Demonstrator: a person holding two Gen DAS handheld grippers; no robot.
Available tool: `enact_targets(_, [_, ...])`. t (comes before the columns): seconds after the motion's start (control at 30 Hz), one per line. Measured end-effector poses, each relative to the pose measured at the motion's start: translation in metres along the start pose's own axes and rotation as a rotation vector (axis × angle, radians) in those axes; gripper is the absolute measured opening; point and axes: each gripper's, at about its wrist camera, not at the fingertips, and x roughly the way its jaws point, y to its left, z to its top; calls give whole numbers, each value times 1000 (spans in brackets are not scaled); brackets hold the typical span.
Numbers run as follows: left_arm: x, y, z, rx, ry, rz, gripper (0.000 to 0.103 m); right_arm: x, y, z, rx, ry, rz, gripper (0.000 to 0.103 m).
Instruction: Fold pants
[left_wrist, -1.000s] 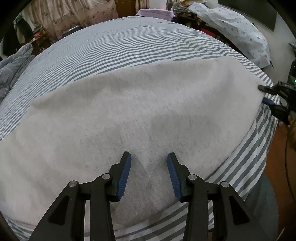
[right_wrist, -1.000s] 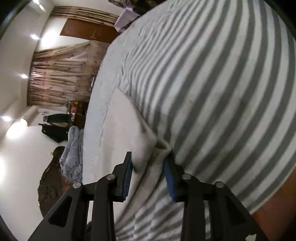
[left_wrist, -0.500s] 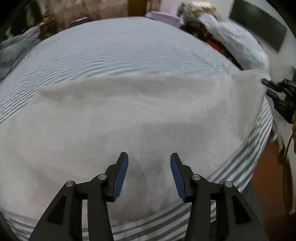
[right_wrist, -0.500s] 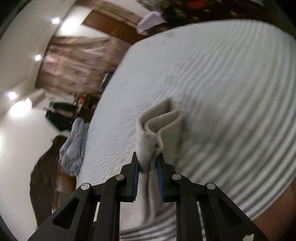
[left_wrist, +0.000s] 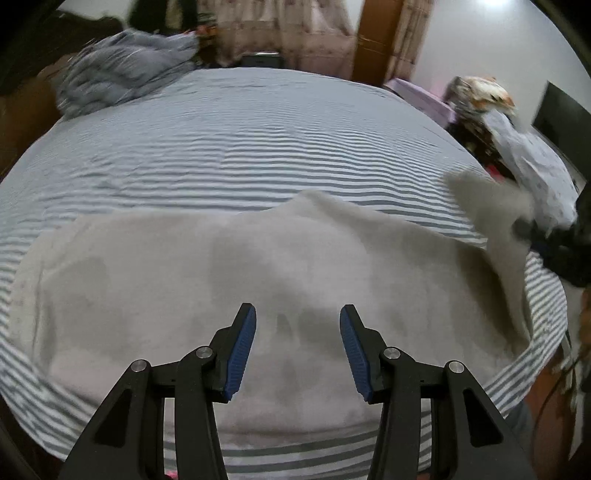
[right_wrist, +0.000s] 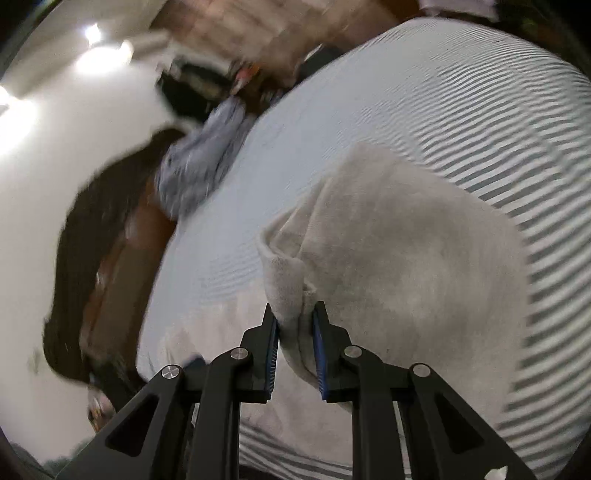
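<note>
The fold looks barely begun: the pale beige fleecy pants (left_wrist: 258, 280) lie mostly flat across the grey-and-white striped bed sheet (left_wrist: 240, 147), with only the end toward three o'clock raised. The right gripper (right_wrist: 295, 325) is clamped on that bunched edge. The left gripper (left_wrist: 297, 332) hangs over the cloth at six o'clock, jaws apart, holding nothing.
</note>
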Motion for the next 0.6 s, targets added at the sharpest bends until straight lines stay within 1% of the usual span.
enact_targets(0.03, [-1, 9, -3, -17, 4, -2, 49, 19, 6, -7, -13, 42, -4, 17])
enact_targets(0.07, [-3, 16, -5, -30, 7, -6, 49, 36, 10, -14, -26, 82, -25, 17])
enact_targets(0.17, [-6, 28, -12, -54, 7, -24, 49, 74, 15, -38, -65, 163, -60, 18])
enact_targets(0.23, [-7, 29, -15, -63, 12, -48, 49, 87, 14, -50, -79, 195, -85, 19])
enact_targets(0.27, [-7, 29, -16, -65, 15, -67, 49, 91, 15, -55, -95, 205, -102, 23])
enact_targets(0.33, [-6, 28, -16, -62, 21, -90, 49, 95, 18, -58, -107, 211, -110, 28])
enact_targets(0.4, [-6, 22, -14, -63, 28, -124, 49, 86, 21, -60, -114, 205, -112, 35])
enact_targets(0.47, [-7, 19, -9, -77, 37, -162, 49, 78, 27, -61, -113, 189, -107, 39])
enact_targets(0.57, [-6, 9, -5, -111, 63, -246, 51, 70, 37, -67, -76, 164, -72, 40])
enact_targets(0.6, [-3, 6, -4, -125, 80, -283, 51, 65, 35, -74, -50, 161, -56, 40])
